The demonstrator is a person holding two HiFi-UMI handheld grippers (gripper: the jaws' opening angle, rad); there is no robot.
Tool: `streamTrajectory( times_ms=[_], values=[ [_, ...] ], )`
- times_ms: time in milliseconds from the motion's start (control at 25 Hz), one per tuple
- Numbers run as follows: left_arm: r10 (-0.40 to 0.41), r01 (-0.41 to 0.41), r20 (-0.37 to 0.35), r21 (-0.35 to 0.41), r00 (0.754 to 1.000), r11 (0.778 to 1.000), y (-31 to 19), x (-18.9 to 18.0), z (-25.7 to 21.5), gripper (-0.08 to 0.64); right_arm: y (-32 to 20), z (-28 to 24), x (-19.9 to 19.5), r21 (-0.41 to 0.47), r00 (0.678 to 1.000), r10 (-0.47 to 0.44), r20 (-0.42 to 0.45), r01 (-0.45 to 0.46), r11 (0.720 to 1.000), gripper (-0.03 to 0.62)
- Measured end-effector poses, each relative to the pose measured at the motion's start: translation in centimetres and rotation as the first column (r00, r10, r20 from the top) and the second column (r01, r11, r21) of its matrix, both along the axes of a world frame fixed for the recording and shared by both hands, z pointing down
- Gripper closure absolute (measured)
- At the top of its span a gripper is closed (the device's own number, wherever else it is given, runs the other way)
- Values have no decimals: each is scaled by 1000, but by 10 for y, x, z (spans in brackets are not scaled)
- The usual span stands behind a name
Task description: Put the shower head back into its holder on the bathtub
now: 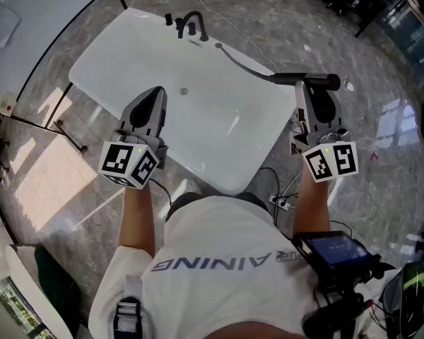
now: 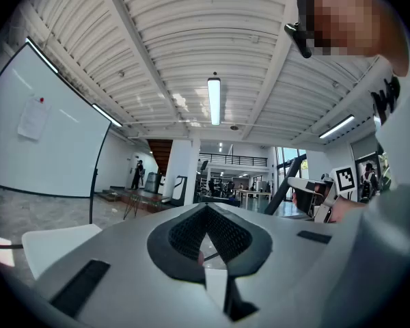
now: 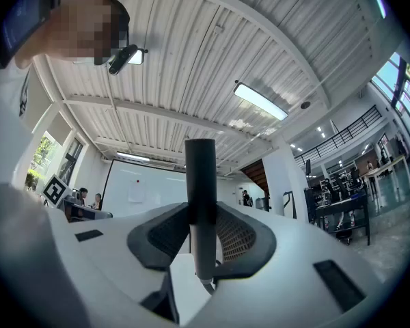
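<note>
Presently right gripper (image 1: 309,92) holds shower head (image 1: 319,80) at bathtub (image 1: 99,46) rim.

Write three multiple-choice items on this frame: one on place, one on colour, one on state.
1. Where does the faucet sit?
A. On the bathtub's far rim, away from the person
B. On the near rim, beside the person
C. On the floor

2. What colour is the faucet?
A. White
B. Red
C. Black

3. What is the right hand-held gripper doing?
A. Open and empty
B. Shut on the shower head
C. Shut on the faucet

Answers:
1 A: in the head view the faucet stands at the end of the bathtub farthest from the person.
2 C: it shows black against the white tub.
3 B: the right gripper view shows the dark shower head clamped between the jaws of the right hand-held gripper.
</note>
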State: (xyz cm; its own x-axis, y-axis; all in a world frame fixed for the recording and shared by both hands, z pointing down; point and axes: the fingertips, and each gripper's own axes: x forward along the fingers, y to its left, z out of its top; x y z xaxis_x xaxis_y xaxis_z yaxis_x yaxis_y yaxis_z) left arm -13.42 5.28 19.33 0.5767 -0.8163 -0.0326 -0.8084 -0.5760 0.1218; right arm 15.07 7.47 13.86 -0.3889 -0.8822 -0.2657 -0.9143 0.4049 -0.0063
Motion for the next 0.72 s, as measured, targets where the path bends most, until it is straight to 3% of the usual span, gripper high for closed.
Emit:
streamTrajectory(
  times_ms=[720],
  values=[
    [1,-1,-3,-2,1000,1000,9,1,3,546,9,4,-1,-6,1000,-5,-11,5,1000,469]
  ],
)
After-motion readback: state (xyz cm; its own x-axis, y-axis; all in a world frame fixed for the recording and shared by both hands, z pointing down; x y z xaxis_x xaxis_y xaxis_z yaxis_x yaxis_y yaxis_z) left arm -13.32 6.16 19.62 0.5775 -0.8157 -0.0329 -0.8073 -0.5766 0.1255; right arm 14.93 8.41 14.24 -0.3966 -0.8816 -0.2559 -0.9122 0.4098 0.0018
